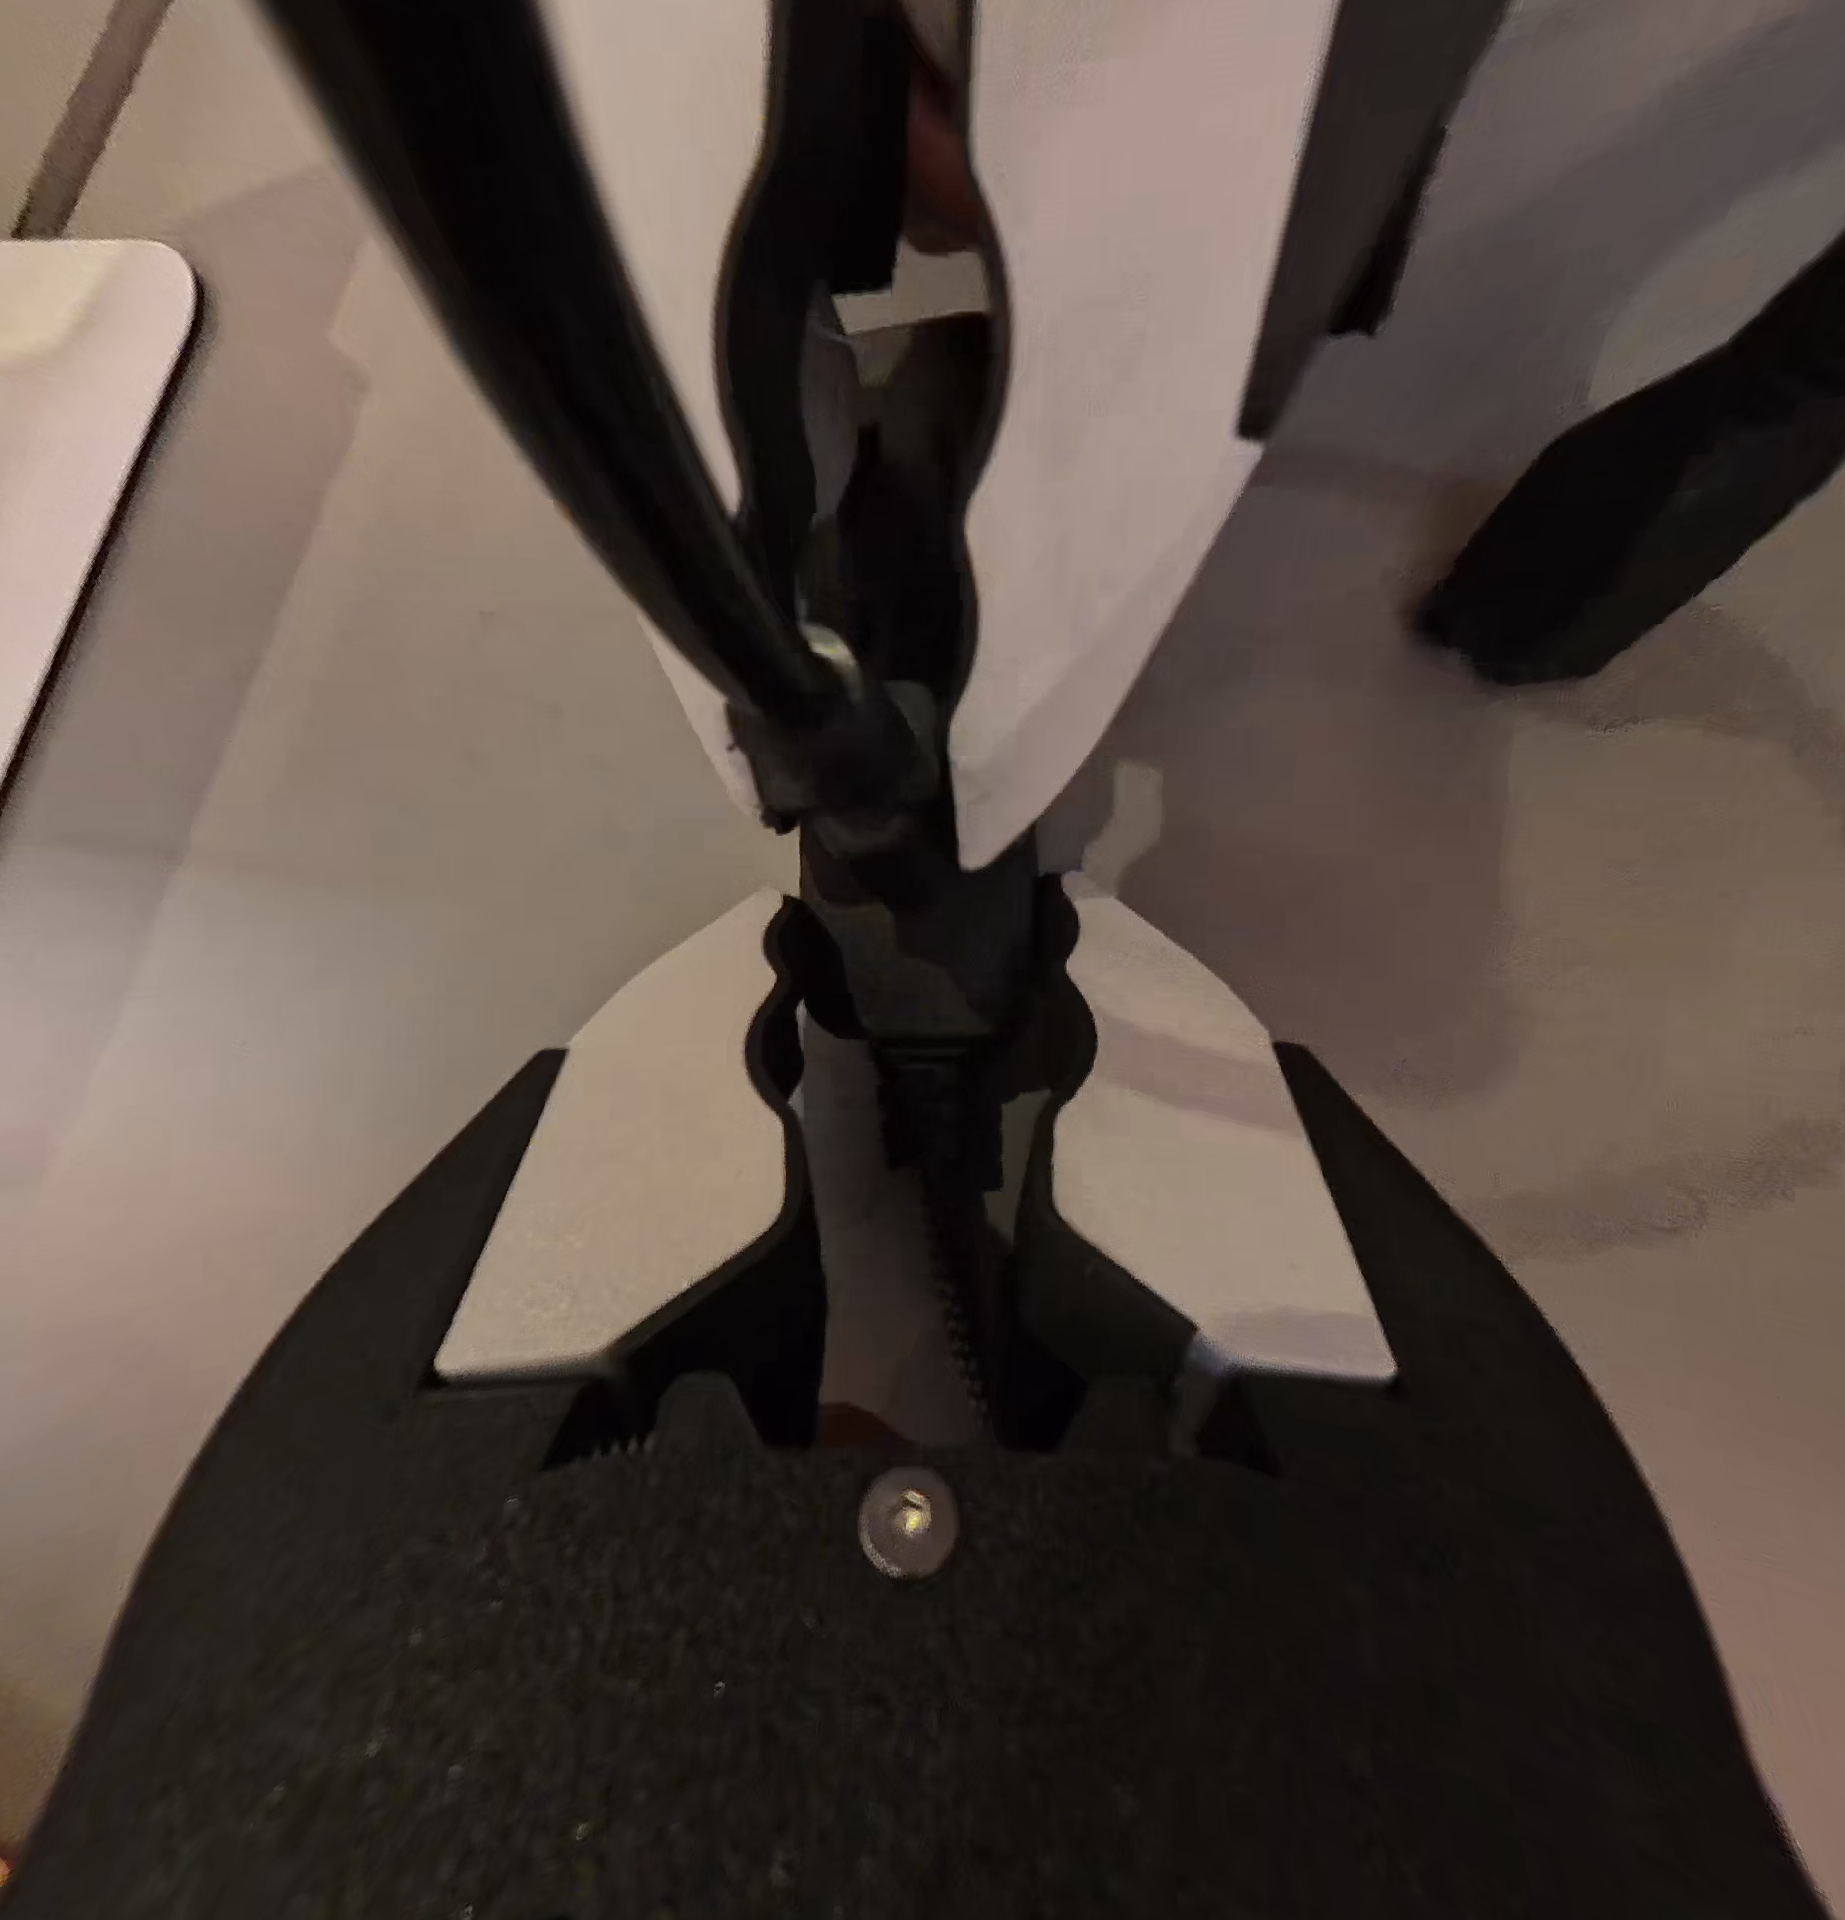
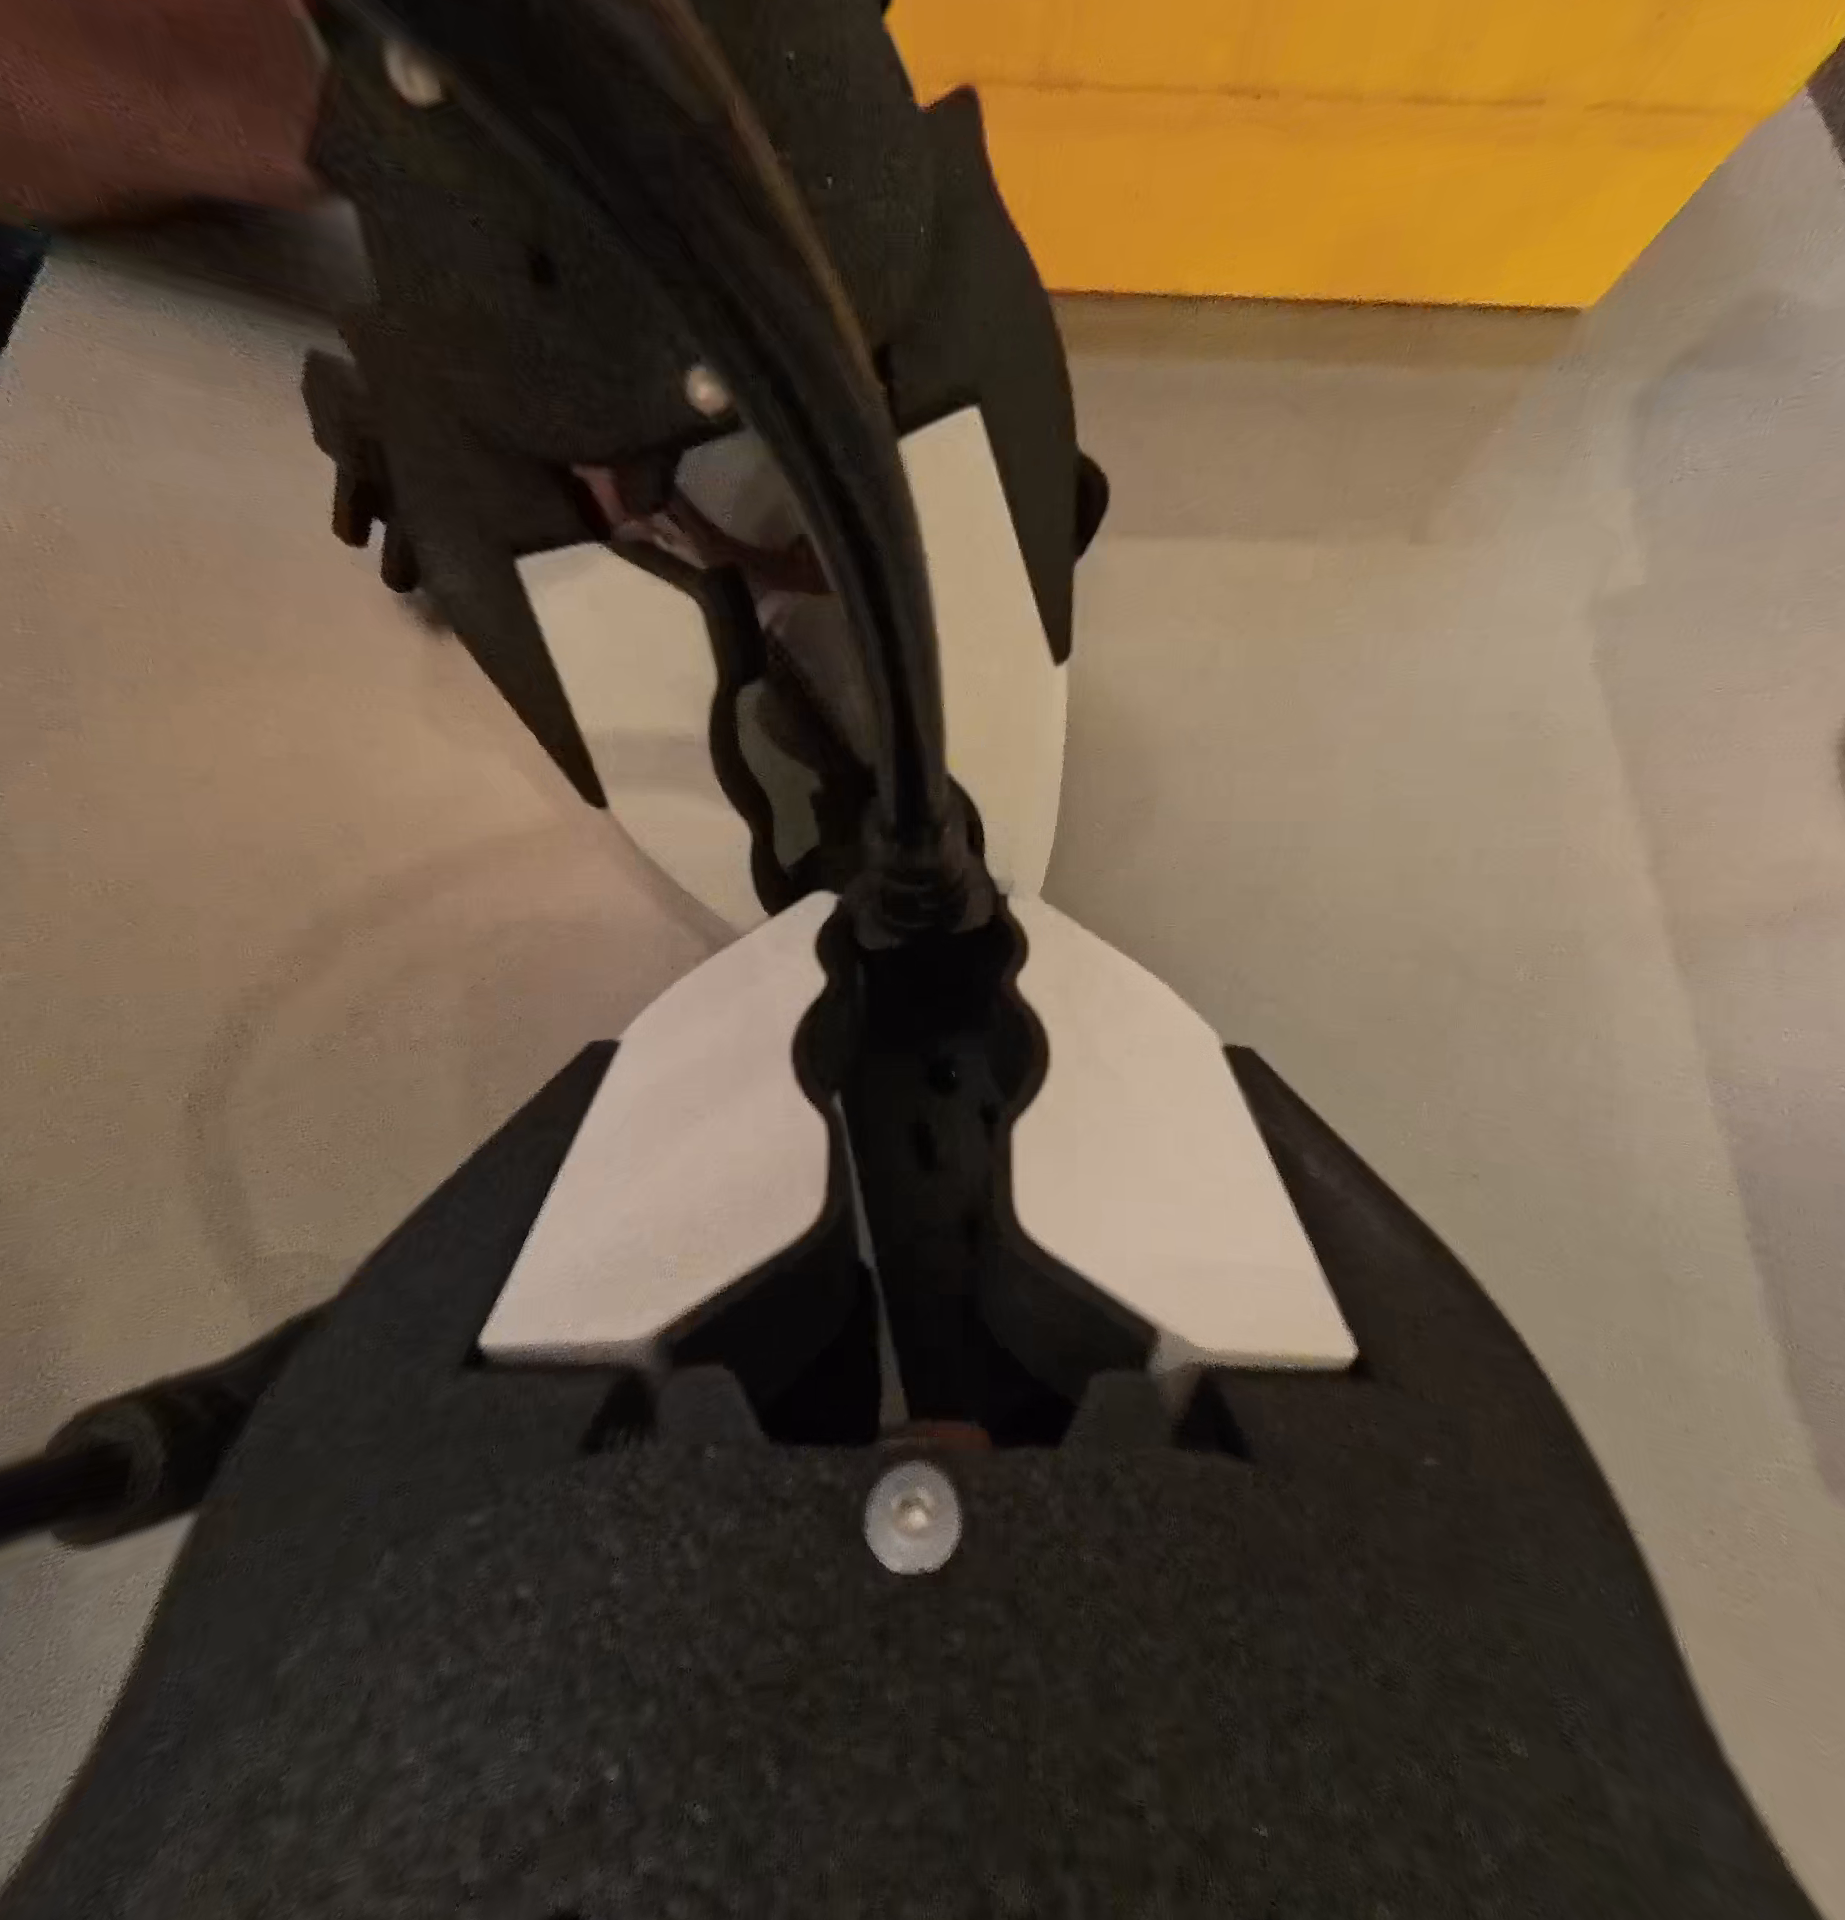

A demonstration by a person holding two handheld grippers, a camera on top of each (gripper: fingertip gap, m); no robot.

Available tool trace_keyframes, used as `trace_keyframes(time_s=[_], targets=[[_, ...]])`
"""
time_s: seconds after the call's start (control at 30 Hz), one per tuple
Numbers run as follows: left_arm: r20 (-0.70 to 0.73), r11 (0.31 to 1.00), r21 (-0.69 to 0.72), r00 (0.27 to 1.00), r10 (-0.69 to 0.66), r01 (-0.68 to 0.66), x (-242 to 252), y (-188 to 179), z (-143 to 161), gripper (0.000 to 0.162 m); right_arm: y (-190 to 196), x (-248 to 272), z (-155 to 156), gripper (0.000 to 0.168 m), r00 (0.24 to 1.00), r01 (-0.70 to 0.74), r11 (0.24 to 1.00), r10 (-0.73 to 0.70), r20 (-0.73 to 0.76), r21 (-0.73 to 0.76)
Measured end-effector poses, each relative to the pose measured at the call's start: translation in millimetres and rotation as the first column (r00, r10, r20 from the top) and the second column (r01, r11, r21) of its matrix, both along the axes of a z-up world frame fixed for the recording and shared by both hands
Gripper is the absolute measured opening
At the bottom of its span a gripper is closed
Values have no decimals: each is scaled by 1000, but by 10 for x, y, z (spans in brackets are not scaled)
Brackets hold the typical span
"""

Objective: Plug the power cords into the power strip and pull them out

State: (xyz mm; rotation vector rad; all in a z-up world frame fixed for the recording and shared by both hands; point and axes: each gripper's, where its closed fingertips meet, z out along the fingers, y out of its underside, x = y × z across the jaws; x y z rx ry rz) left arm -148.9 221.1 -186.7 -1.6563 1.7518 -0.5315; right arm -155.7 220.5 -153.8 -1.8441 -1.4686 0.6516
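Gripping one black plug (image 1: 902,935) between both grippers, left (image 1: 918,935) and right (image 2: 918,935) pinching it tip to tip, apparently mid-handover above the table (image 2: 1417,831), white power strip (image 1: 56,499) waiting unplugged-looking.

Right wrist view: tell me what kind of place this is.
Probably an indoor workspace, though little shows. The grippers work over a plain grey table, a yellow block or cabinet stands behind it, and the corner of a white power strip lies on the table in the left wrist view.

A yellow block (image 2: 1313,156) stands at the grey tabletop's (image 2: 1469,831) far edge.
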Motion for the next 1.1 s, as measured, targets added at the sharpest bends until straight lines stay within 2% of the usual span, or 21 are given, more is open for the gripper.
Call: trace_keyframes(time_s=[0.07,0.13,0.23,0.3,0.37,0.47,0.5,0.57,0.6,0.7,0.87,0.93,1.0,1.1], targets=[[65,1000,-28,998,2,0,11,-23,-6,44,-3,81,-42,24,1000,-31,999,31,-2,-37],[70,999,-36,997,-33,36,1,-86,-9,44,-95,119,-53,25,997,-57,995,54,-47,-78],[30,999,-20,999,-40,41,-2,-66,-4,44,-67,20,0,23,999,1,1000,-2,-35,-27],[70,999,-39,997,-26,28,6,-73,-10,44,-75,75,-23,25,999,-36,999,36,11,-21],[62,999,-36,998,-33,35,27,-89,-11,44,-97,138,-42,25,995,-48,995,40,-92,-83],[54,998,-42,997,-54,56,26,-113,-14,44,-120,92,-29,24,1000,-25,1000,25,-10,-19],[73,997,-54,996,-58,62,34,-138,-11,44,-160,152,-45,25,999,-54,997,55,3,-46],[74,996,-61,995,-65,69,57,-161,-8,44,-179,187,-26,24,990,-40,994,26,-136,-103],[71,995,-69,995,-66,71,56,-151,-9,44,-172,182,-23,24,992,-28,996,17,-126,-89],[70,997,-41,995,-68,71,38,-141,-9,43,-163,148,-26,24,998,-29,999,27,-57,-36],[73,995,-6,992,-101,102,56,-205,11,42,-258,332,-62,24,996,-27,996,20,-82,-85],[77,994,23,991,-111,110,54,-224,24,42,-225,430,-48,25,993,22,996,-32,-113,-88],[106,992,58,988,-114,109,72,-236,72,40,-196,449,-53,23,982,59,995,-72,-176,-80],[216,995,46,971,-99,92,118,-244,262,37,-215,433,-125,34,996,36,997,-41,-85,-63]])
